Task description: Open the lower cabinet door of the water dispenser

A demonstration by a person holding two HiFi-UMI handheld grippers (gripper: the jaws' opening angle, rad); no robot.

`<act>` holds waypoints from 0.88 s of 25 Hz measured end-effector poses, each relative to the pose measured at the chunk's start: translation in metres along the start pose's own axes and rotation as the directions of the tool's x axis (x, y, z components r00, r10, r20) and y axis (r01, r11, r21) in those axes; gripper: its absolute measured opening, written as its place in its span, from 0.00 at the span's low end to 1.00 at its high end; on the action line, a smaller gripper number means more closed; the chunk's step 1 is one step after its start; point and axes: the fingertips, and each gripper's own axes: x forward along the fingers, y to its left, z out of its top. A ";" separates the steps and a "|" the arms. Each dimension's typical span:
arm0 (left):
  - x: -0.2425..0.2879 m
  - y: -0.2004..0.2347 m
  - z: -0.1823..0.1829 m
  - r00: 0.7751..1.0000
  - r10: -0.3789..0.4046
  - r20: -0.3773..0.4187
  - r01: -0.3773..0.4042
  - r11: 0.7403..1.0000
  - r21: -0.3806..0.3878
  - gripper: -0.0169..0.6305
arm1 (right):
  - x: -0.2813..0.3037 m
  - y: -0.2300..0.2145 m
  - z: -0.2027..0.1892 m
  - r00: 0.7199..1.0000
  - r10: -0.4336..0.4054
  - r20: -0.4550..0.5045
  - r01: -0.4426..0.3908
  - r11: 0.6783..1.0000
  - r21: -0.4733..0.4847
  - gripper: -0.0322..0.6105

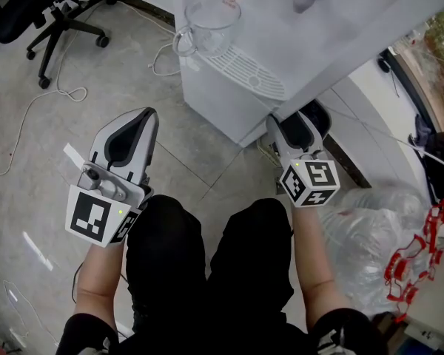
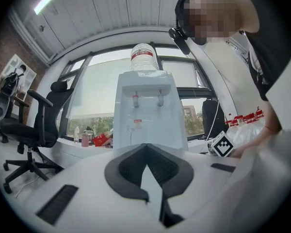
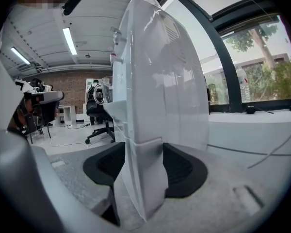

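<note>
The white water dispenser [image 1: 220, 98] stands on the floor ahead of me, its bottle [image 2: 144, 57] on top. My right gripper [image 1: 290, 118] is low at the dispenser's right front corner. In the right gripper view its two pads [image 3: 182, 171] press on either side of the lower cabinet door's edge [image 3: 146, 178], just under the seam. My left gripper [image 1: 137, 118] hangs over the floor to the left, apart from the dispenser, its jaws meeting at the tip with nothing between them [image 2: 146, 148].
A glass pitcher [image 1: 211, 22] sits on the drip tray [image 1: 248, 72]. A black office chair [image 1: 55, 13] and loose cables [image 1: 55, 95] are at the left. A clear plastic bag [image 1: 370, 231] lies at the right. My black-trousered knees fill the bottom.
</note>
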 end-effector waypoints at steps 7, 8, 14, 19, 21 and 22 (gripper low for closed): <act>0.003 -0.002 0.001 1.000 -0.015 0.020 0.016 1.000 -0.014 0.04 | -0.003 0.001 0.000 1.000 0.005 -0.023 -0.006 1.000 -0.025 0.38; 0.004 -0.003 0.000 1.000 -0.019 0.020 0.019 1.000 -0.015 0.04 | -0.003 0.001 0.001 1.000 0.006 -0.020 -0.006 1.000 -0.019 0.38; 0.002 -0.005 -0.004 1.000 -0.019 0.011 0.020 1.000 -0.021 0.04 | -0.009 0.008 -0.002 1.000 0.023 -0.016 -0.024 0.999 -0.024 0.36; 0.001 -0.001 -0.005 1.000 -0.007 0.012 0.007 1.000 -0.025 0.04 | -0.015 0.037 -0.006 0.991 0.130 -0.043 -0.134 0.986 -0.104 0.33; 0.001 -0.001 -0.006 1.000 -0.003 0.012 0.003 1.000 -0.028 0.04 | -0.016 0.039 -0.007 0.988 0.146 -0.047 -0.150 0.984 -0.100 0.33; 0.001 -0.002 -0.007 1.000 -0.003 0.010 0.003 1.000 -0.029 0.04 | -0.017 0.039 -0.008 0.987 0.152 -0.047 -0.156 0.983 -0.092 0.33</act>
